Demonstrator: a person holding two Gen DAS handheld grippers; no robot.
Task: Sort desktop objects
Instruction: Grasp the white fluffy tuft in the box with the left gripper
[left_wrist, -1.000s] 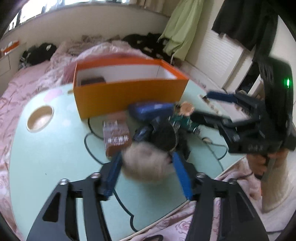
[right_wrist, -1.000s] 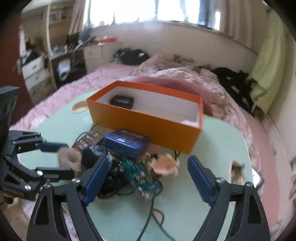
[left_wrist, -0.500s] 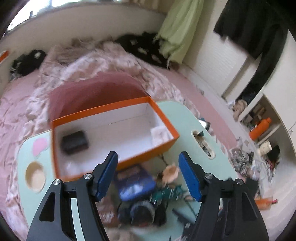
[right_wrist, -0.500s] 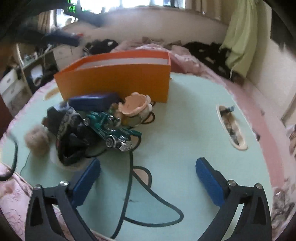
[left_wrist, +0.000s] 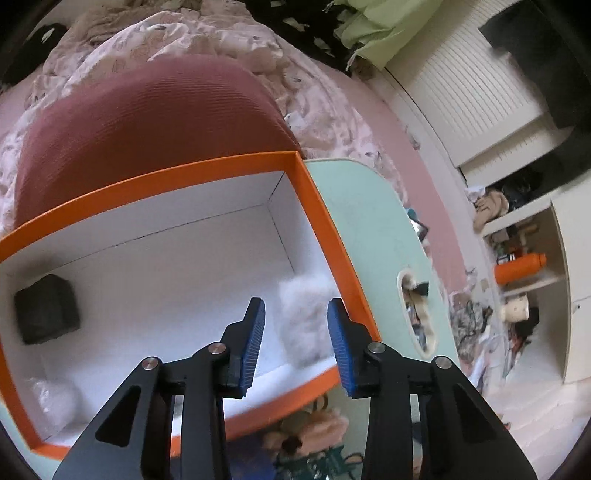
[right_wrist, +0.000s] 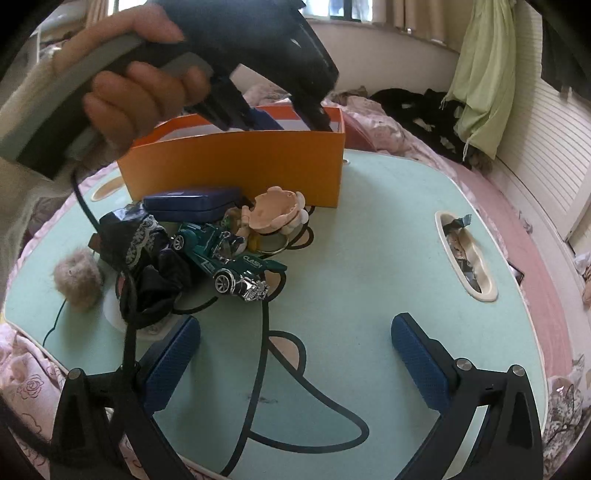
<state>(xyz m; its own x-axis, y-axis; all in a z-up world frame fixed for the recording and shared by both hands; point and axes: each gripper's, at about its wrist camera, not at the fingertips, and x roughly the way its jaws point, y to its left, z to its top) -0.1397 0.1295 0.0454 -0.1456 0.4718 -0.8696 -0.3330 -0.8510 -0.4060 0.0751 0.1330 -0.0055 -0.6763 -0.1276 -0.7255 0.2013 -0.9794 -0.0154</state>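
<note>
My left gripper (left_wrist: 295, 347) is open and empty above the orange box (left_wrist: 325, 229). Inside the box lie a white fluffy ball (left_wrist: 306, 317) at the right end and a black block (left_wrist: 46, 310) at the left. In the right wrist view my right gripper (right_wrist: 295, 362) is wide open and empty above the table. Ahead of it lie a green toy car (right_wrist: 225, 262), a blue case (right_wrist: 192, 203), a beige figure (right_wrist: 277, 216), a black cloth bundle (right_wrist: 147, 258) and a beige fluffy ball (right_wrist: 77, 282). The left gripper (right_wrist: 280, 122) reaches into the orange box (right_wrist: 236, 166).
The mint-green table (right_wrist: 369, 229) has an oval slot (right_wrist: 465, 258) with small items at the right. A black cable (right_wrist: 262, 369) crosses the table. A maroon cushion (left_wrist: 140, 122) and pink bedding lie behind the box. Shelves (left_wrist: 524, 266) stand at the right.
My left gripper rose from the fluffy ball on the table, moved over the orange box and narrowed its opening. My right gripper pulled back and lowered toward the table's near side.
</note>
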